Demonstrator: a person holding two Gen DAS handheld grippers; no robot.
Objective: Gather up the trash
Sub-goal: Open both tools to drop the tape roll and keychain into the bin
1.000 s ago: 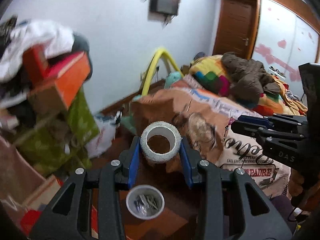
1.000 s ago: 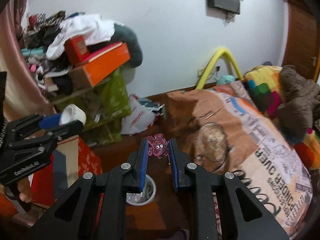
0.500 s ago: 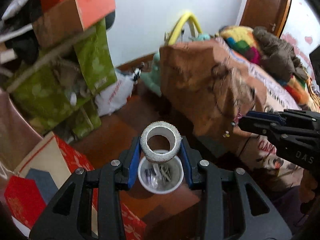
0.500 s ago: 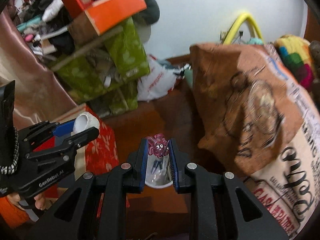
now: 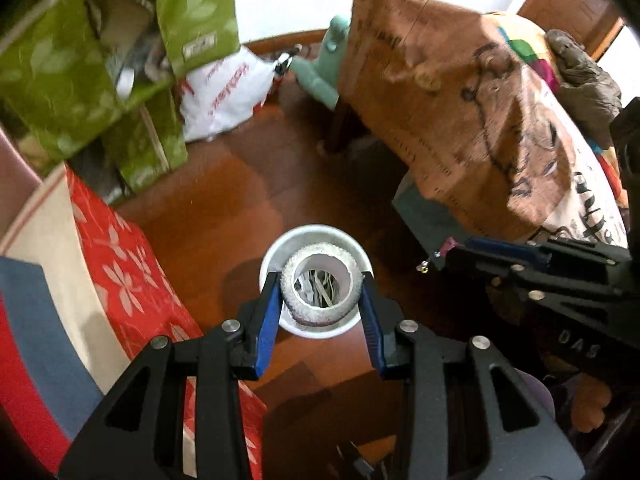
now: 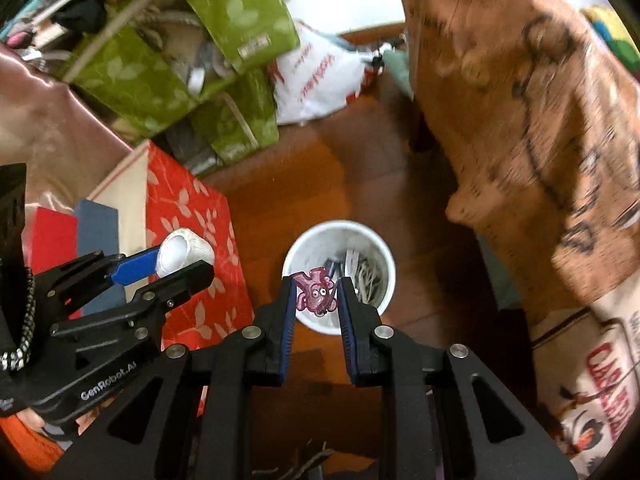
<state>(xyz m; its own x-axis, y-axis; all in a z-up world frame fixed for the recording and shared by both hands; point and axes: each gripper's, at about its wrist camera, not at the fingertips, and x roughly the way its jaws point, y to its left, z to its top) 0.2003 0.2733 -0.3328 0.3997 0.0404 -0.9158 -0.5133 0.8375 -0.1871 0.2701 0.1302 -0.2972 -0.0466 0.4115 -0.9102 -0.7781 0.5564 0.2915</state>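
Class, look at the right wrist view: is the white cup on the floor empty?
No. The white cup already holds scraps, pale strips and darker bits, visible inside it behind the pink octopus figure in the right gripper.

Both grippers are pointing steeply down, side by side. The left gripper is clamping a tape roll; the right gripper is pinching a pink toy.

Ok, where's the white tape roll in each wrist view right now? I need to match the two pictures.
Left wrist: tape roll at lower centre, clamped in the left gripper, over the white cup.
Right wrist: tape roll at middle left, held in the left gripper.
Shared landmark: the white cup on the floor.
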